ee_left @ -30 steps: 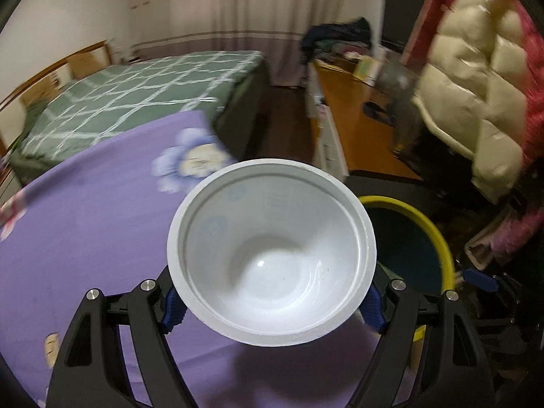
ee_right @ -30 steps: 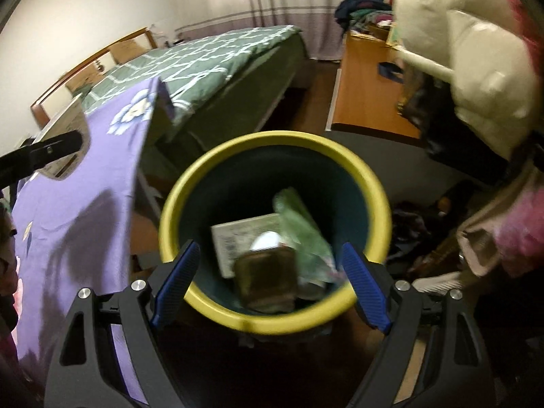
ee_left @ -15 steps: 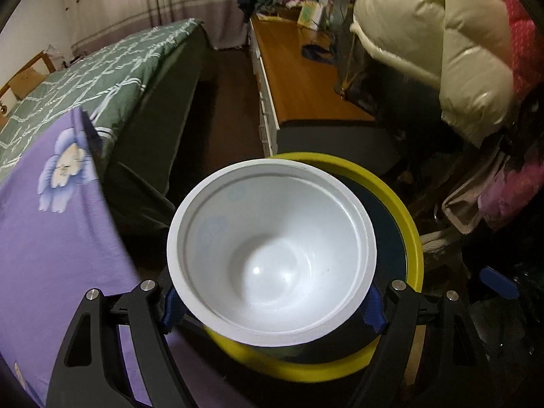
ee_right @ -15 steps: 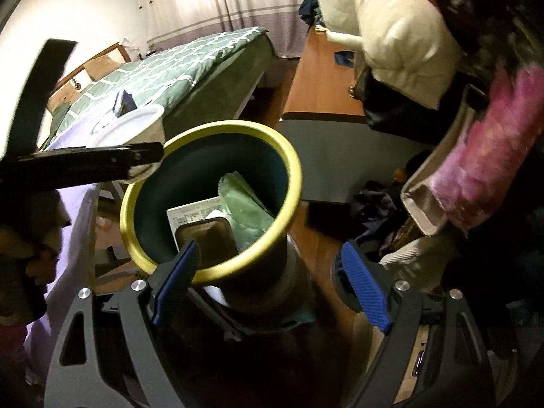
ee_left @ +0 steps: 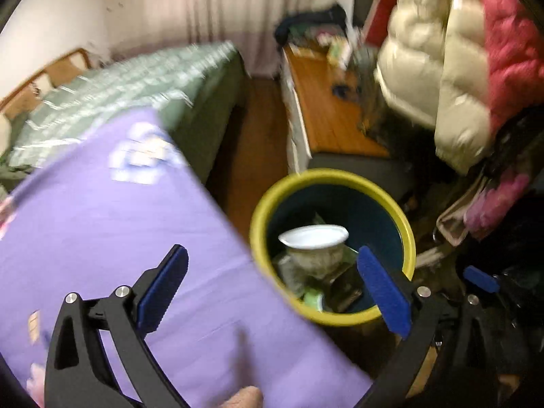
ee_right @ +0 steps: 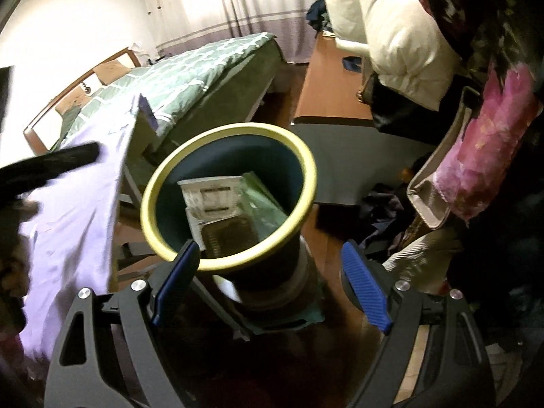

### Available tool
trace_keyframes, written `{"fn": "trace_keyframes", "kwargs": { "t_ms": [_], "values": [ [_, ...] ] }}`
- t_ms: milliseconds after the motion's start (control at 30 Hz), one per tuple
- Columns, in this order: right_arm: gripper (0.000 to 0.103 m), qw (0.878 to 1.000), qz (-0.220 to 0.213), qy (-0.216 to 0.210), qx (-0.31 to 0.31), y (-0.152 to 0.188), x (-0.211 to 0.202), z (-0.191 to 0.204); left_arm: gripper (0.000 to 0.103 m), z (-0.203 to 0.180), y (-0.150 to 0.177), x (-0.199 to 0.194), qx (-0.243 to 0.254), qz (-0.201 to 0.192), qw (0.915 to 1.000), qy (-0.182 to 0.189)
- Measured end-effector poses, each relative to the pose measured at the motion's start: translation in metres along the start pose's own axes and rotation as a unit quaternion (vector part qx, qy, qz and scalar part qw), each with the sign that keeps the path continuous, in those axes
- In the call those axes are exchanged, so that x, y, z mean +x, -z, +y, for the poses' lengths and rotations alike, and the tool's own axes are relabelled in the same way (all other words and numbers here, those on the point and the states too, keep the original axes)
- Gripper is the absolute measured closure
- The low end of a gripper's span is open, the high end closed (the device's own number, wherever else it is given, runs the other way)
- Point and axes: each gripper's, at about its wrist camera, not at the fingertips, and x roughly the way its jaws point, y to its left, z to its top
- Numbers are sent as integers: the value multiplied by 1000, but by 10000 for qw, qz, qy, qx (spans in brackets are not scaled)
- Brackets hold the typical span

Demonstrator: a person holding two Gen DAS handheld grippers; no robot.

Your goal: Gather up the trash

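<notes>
A dark bin with a yellow rim (ee_left: 333, 176) stands on the floor beside the purple-clothed table. A white disposable bowl (ee_left: 314, 238) lies upright inside it on other trash. My left gripper (ee_left: 270, 255) hovers over the table edge and the bin's near rim. Its jaws are opening wide, and the bowl lies beyond the pads, untouched. In the right wrist view the bin (ee_right: 231, 129) holds a printed carton (ee_right: 210, 190), a green wrapper (ee_right: 268, 204) and a brown tray (ee_right: 227, 238). My right gripper (ee_right: 270, 248) is open at the bin's near side, with nothing gripped.
The purple flowered cloth (ee_left: 102, 238) covers the table at left. A green checked bed (ee_right: 190, 74) lies behind it, and a wooden desk (ee_left: 326, 108) behind the bin. Puffy coats (ee_left: 442, 51) hang at right, with clothes and bags on the floor (ee_right: 384, 210).
The left gripper let go of the white bowl, which now sits in the bin. It pulled back over the purple cloth with its jaws wider. The right gripper shifted only a little.
</notes>
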Motion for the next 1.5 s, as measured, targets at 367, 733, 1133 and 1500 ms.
{"fn": "trace_keyframes", "kwargs": {
  "t_ms": [367, 733, 1133, 1500],
  "values": [
    [21, 9964, -514, -391, -548, 9, -59, 54, 5, 85, 82, -169, -853, -1146, 9850, -969],
    [17, 9854, -1109, -616, -1133, 31, -121, 96, 5, 105, 170, -265, -1089, -1561, 9669, -1701],
    [17, 9823, -1236, -777, -1176, 38, -136, 109, 5, 108, 201, -294, -1311, -1693, 9548, -2064],
    [16, 9833, -1206, -756, -1137, 37, -132, 108, 5, 109, 189, -286, -1379, -1630, 9559, -2016]
  ]
}}
